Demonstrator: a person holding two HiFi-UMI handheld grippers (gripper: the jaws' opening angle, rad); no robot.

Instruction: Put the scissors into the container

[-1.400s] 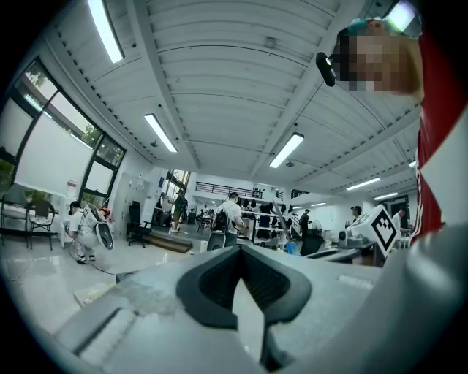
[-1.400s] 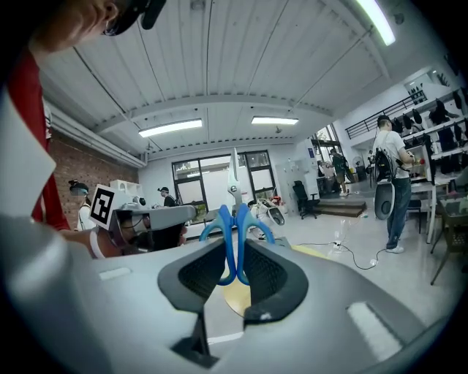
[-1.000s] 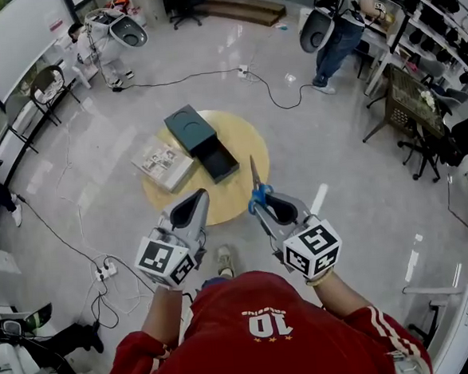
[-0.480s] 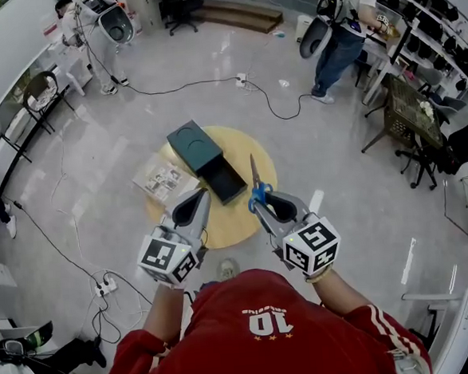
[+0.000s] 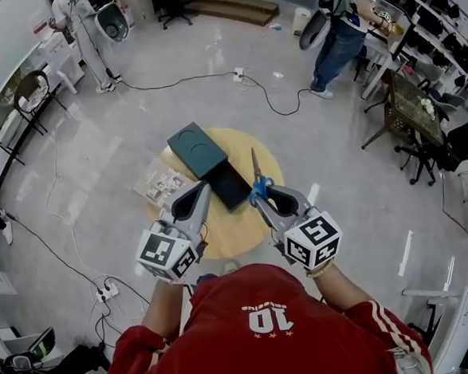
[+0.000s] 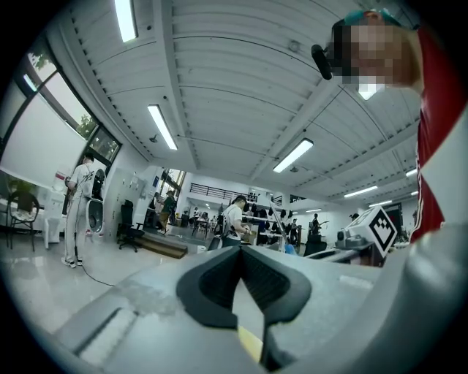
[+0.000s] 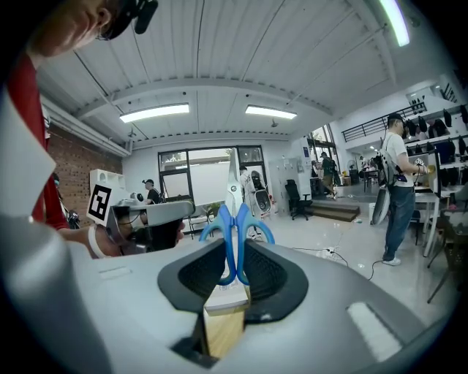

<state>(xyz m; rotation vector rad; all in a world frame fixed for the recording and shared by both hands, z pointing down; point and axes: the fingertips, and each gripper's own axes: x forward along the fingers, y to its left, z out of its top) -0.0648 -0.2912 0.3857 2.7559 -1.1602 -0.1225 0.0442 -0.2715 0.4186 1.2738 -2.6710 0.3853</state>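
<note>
Glossy grey floor spreads round a low round wooden table [image 5: 239, 231], with cables trailing over it and people at benches by the walls. On the table sits the dark green container [image 5: 196, 147], its open tray [image 5: 231, 185] on the side nearer me, and a booklet [image 5: 163, 185] lies to its left. My right gripper [image 5: 264, 196] pinches the blue-handled scissors [image 5: 256, 177] by their loops, which are squeezed together between the jaws. The closed blades stand out beyond the tips, pointing away from me. My left gripper [image 5: 197, 194] has its jaws pressed together with nothing between them. Seen from my head, the tray shows between the two gripper tips, just left of the scissors, so the right hand is placed to deliver. The tray's long axis slants against the line of the blades, so I judge I must carry the scissors leftward and down, and turn them along the tray before letting go
</note>
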